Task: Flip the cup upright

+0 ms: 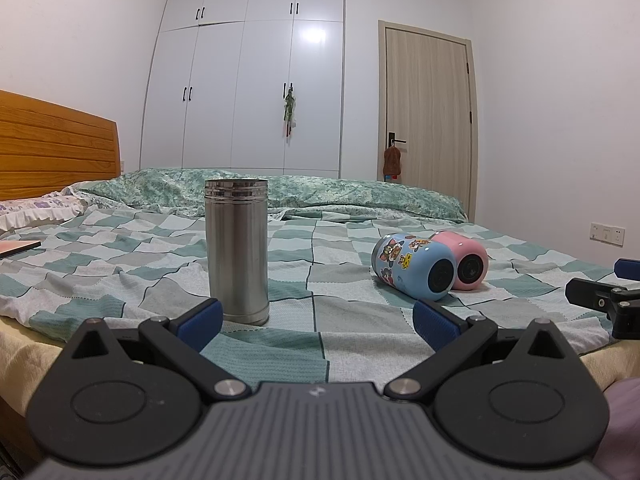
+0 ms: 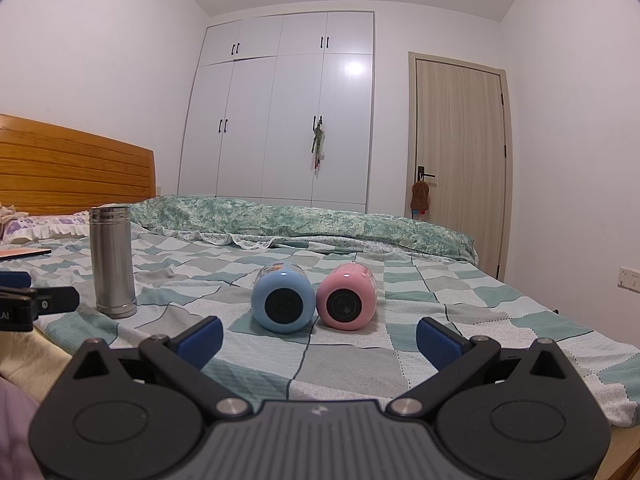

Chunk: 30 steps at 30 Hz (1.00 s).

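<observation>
steel cup point(image 1: 237, 252) upright | blue cup point(image 2: 283, 299), pink cup point(image 2: 347, 296) lying, touching | left gripper point(image 1: 318, 320), right gripper point(image 2: 319, 338) wide apart, empty

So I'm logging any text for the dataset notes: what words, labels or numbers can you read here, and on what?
"LAI": white letters, cut off by the frame edge, on the left hand-held gripper.
Blue cup: cartoon stickers, no readable words.
Pink cup base: markings too blurred to read.
Steel cup: no text.

The left gripper point(image 2: 24, 304) reads "LAI" (partly cut off).
</observation>
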Tool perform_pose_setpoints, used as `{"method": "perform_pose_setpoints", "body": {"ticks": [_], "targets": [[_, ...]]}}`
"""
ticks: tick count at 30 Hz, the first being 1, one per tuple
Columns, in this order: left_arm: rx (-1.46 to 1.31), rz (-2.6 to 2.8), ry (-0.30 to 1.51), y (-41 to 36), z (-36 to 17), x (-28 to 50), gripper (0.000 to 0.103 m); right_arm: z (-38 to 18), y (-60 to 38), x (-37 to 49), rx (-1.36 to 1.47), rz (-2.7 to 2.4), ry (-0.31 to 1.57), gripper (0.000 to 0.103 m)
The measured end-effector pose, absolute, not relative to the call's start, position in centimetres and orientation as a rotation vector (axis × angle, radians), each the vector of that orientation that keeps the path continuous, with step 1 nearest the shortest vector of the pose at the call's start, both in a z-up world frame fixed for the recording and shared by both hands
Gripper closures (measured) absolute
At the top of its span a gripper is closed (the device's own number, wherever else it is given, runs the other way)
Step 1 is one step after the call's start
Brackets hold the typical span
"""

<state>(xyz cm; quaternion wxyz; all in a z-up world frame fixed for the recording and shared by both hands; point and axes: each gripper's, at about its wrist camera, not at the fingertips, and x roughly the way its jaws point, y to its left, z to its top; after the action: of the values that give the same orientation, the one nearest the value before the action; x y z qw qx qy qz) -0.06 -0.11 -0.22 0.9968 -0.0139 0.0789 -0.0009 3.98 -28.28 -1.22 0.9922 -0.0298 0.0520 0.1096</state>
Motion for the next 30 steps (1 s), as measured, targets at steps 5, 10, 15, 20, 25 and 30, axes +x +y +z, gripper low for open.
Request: {"method": "perform_pose_setpoints", "body": {"ticks": [5, 10, 15, 20, 25, 30], "targets": [[-0.028, -0.002, 0.158, -0.1, -0.2, -0.1, 0.000, -1.2, -28.3, 4.0, -0.060, 0.220, 0.105, 0.000], [-0.028, -0.002, 0.158, -0.1, -0.2, -0.1, 0.000, -1.2, -28.3, 4.0, -0.060, 0.220, 0.104, 0.000], [-0.028, -0.002, 0.158, -0.1, -0.2, -0.1, 0.000, -1.2, -28.3, 4.0, -0.060, 0.220, 0.105, 0.000], [-0.027, -0.002, 0.158, -0.1, -0.2, -0.1, 0.000, -1.2, -28.2, 3.9, -0.061, 0.220, 0.105, 0.000], [-0.027, -0.006, 0.167, -0.2, -0.3, 0.2, 0.000, -1.2, -28.2, 3.9, -0.061, 0.219, 0.108, 0.000], [-0.021, -0.035, 0.215, -0.5, 0.1, 1.2, 0.000, -0.9, -27.8, 4.4, -0.060, 0.232, 0.133, 0.000]]}}
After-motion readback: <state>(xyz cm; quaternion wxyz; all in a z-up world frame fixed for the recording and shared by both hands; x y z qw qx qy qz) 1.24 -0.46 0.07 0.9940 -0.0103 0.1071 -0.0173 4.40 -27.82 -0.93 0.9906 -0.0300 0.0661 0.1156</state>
